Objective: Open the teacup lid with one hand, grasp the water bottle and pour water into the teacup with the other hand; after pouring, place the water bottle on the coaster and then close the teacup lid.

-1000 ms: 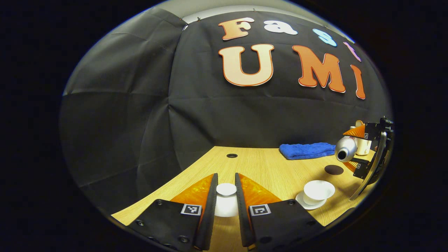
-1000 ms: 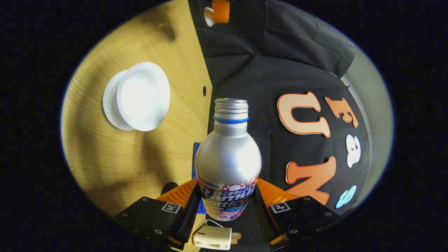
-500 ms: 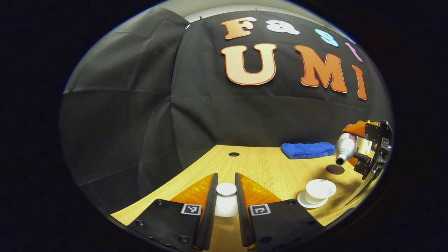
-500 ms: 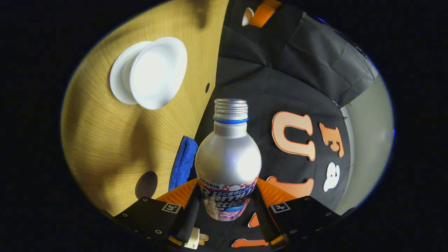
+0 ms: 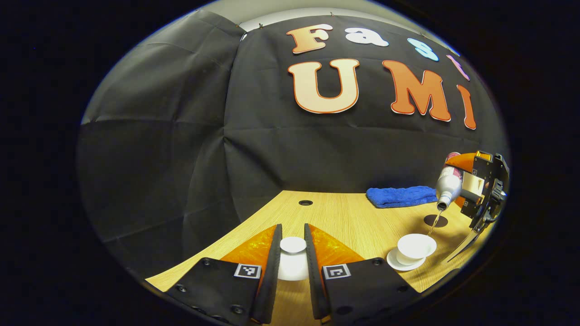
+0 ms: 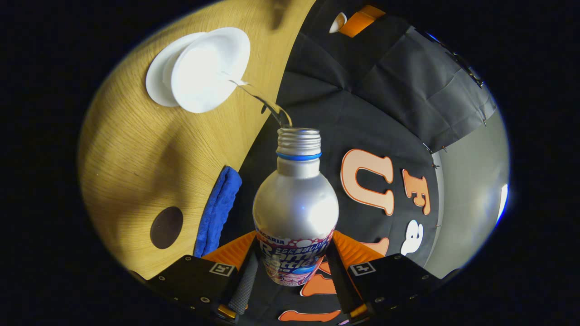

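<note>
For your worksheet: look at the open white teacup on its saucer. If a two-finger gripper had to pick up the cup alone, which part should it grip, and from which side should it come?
Probably the flared rim of the teacup, from above. The cup widens toward the top and narrows toward the saucer, so one finger inside and one outside the wall would likely hold better than squeezing the sloped sides. Wait first: the water bottle is tipped over it, pouring.

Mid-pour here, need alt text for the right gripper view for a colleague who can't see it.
The right gripper, shut on a silver bottle, tips it so a thin stream of water runs from its mouth into the open white teacup on its saucer. A dark coaster and blue cloth lie on the wooden table.
</note>
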Demonstrator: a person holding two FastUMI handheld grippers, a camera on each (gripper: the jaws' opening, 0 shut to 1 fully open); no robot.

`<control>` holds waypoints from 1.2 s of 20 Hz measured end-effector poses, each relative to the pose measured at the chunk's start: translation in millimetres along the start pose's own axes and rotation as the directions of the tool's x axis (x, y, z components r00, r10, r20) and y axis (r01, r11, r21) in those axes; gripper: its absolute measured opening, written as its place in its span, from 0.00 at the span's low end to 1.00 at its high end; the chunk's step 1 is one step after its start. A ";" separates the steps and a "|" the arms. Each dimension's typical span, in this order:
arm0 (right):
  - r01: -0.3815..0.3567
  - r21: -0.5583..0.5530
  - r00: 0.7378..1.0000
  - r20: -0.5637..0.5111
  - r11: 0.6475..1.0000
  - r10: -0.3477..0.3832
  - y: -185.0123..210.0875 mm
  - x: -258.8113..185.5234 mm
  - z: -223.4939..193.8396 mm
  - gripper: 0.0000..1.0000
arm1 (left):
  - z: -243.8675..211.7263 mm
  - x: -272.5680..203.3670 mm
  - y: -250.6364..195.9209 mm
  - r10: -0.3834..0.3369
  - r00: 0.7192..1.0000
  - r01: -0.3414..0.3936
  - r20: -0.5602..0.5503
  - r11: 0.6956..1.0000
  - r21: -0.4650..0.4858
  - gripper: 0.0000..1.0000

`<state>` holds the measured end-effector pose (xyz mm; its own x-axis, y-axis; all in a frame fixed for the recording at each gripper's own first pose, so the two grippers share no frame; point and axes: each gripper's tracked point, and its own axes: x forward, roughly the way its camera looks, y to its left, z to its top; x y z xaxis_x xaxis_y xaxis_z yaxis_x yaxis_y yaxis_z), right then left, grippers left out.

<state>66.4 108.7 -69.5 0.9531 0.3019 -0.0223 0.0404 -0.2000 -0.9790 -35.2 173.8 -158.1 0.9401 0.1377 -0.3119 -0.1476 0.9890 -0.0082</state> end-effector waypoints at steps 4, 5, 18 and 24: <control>0.040 -0.035 0.999 0.005 0.999 -0.040 -17.4 6.4 -7.8 0.77 | 1.9 0.0 -0.4 0.001 1.000 -0.001 0.002 1.000 0.010 0.36; 0.050 -0.045 0.999 0.009 0.998 -0.049 -21.1 7.6 -9.4 0.77 | 3.0 -0.3 -1.1 0.000 1.000 0.000 0.004 1.000 0.013 0.36; 0.149 -0.132 0.988 0.056 0.980 -0.142 -54.3 12.4 -6.3 0.77 | 5.6 -2.0 -1.8 0.010 1.000 -0.010 0.004 1.000 0.019 0.36; 0.172 -0.157 0.981 0.112 0.973 -0.155 -42.2 13.0 15.5 0.77 | 2.0 -3.9 -1.4 0.014 1.000 -0.013 -0.007 1.000 0.025 0.36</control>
<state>72.5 135.5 -31.6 0.8954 0.4321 0.1075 0.2503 -0.2890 -0.9240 -38.1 172.0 -155.0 0.9358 0.1508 -0.3187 -0.1526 0.9881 0.0195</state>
